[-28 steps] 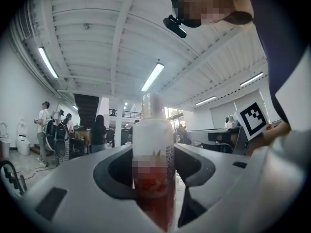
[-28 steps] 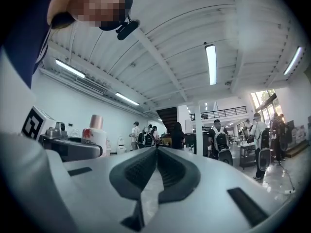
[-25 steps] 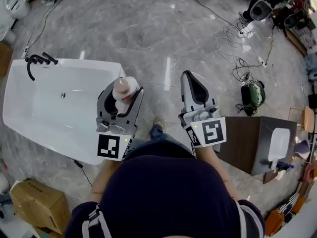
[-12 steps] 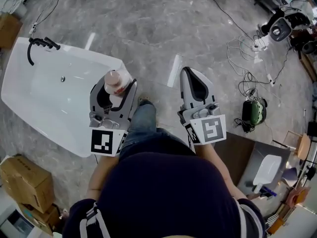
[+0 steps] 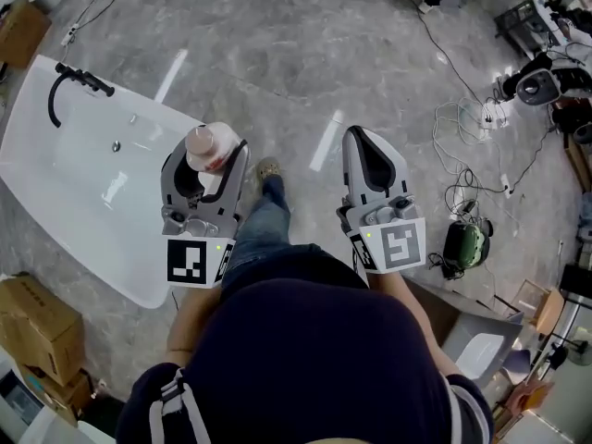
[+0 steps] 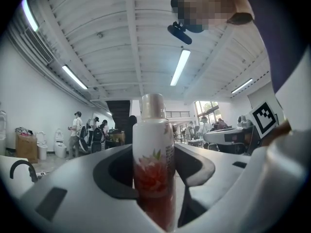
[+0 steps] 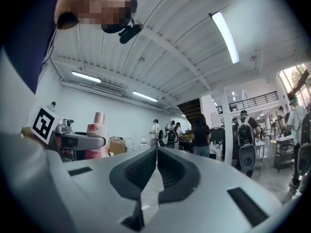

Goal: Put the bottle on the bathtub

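I record the bathtub (image 5: pixel 83 202) at my left, the faucet (image 5: pixel 69 86) on its far end and a cardboard box (image 5: pixel 37 317) beside its near side. The bottle (image 5: pixel 208 146) stands between the jaws of my left gripper (image 5: pixel 215 155), at the bathtub's right edge. My right gripper (image 5: pixel 363 141) is alongside.

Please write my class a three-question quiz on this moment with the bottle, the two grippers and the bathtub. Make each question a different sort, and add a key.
1. Multiple choice: what is clamped between the jaws of the left gripper? A) a bottle B) a sponge C) nothing
2. True or false: the right gripper is shut with nothing between its jaws.
3. Short answer: has the bottle been set down on the bathtub yet?

Key
1. A
2. True
3. No; the left gripper holds it upright.
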